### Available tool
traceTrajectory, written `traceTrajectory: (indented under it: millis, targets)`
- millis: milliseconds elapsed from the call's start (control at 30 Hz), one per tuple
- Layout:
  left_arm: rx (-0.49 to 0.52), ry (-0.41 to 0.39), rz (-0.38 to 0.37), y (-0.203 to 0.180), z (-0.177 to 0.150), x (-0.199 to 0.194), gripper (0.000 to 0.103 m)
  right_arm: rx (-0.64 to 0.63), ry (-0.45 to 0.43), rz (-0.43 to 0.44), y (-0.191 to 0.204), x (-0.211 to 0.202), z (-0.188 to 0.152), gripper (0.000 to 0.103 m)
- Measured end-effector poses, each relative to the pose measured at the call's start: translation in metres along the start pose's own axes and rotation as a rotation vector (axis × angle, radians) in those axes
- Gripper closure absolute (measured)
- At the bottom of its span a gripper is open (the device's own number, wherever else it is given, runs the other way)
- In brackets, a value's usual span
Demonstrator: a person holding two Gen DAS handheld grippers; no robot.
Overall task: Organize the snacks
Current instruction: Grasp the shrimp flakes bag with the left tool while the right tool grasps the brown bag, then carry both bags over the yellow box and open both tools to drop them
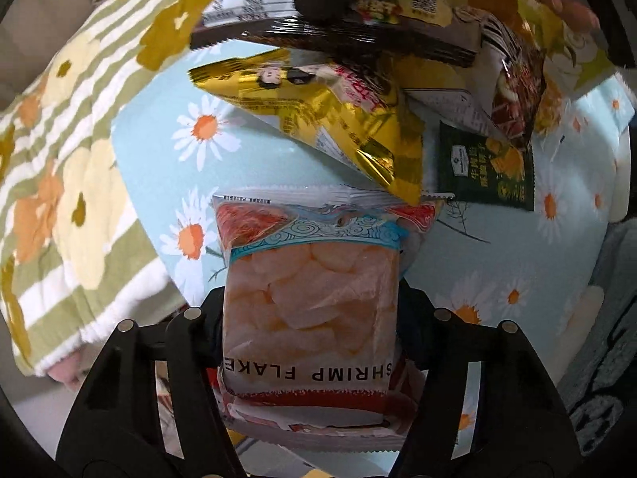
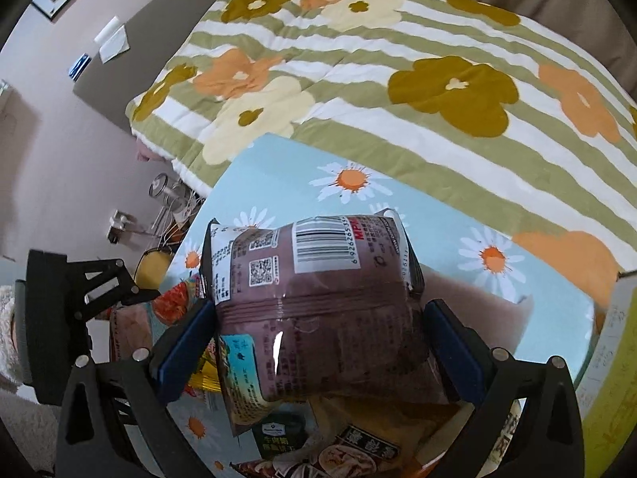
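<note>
1. Left gripper (image 1: 310, 318) — pointing down at the desk (image 1: 159, 167), jaws drawn in on either side of a shrimp flake bag (image 1: 310, 298); the black fingers (image 1: 211, 318) press against both sides of the pack, so it is gripped.
2. Shrimp flake bag — clear window showing pale chips, red and blue band at its far end, lying lengthwise from 6 to 12 o'clock in the left wrist view.
3. Gold foil packet (image 1: 350, 119) — at 12 o'clock of the shrimp bag, its lower corner overlapping that bag's top seal.
4. Dark green sachet (image 1: 485, 167) — at 2 o'clock of the shrimp bag, flat on the cloth, just beside the gold packet.
5. Right gripper (image 2: 318, 318) — tilted steeply down, blue pads (image 2: 183, 338) closed against a brown snack bag (image 2: 318, 298) with barcode side up — the bag is held clear of the desk.
6. Further packets (image 2: 358, 450) — heaped beneath the brown bag at 6 o'clock in the right wrist view; labels too blurred to read.
7. Desk covering — light blue cloth with white daisies.
8. Flowered blanket (image 2: 398, 99) — green and white stripes, at 12 o'clock beyond the desk.
</note>
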State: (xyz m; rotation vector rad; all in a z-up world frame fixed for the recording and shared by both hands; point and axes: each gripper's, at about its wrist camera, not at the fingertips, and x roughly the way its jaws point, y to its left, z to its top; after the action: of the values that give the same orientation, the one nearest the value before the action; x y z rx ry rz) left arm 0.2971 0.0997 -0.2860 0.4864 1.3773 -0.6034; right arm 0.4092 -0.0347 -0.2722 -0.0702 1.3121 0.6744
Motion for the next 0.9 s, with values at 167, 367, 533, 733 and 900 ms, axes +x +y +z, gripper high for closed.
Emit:
traceTrajectory:
  millis: [167, 367, 533, 733, 900]
  targets:
    - [-0.052, -0.008, -0.006, 0.008, -0.006, -0.004, 0.042, -0.015, 0.009, 0.005, 0.002, 0.004, 0.003, 0.000]
    - [-0.091, -0.014, 0.002, 0.011, -0.011, -0.007, 0.042, -0.062, 0.002, -0.005, 0.008, 0.006, 0.000, 0.000]
    - [-0.119, -0.020, 0.014, 0.005, -0.020, -0.010, 0.042, -0.087, -0.024, -0.006, 0.012, 0.002, -0.006, 0.014]
    - [-0.148, -0.032, 0.036, -0.001, -0.034, -0.018, 0.042, -0.093, -0.078, -0.013, 0.020, -0.014, -0.015, 0.018]
    - [-0.163, -0.055, 0.055, -0.008, -0.043, -0.032, 0.042, -0.089, -0.129, -0.016, 0.030, -0.037, -0.025, 0.018]
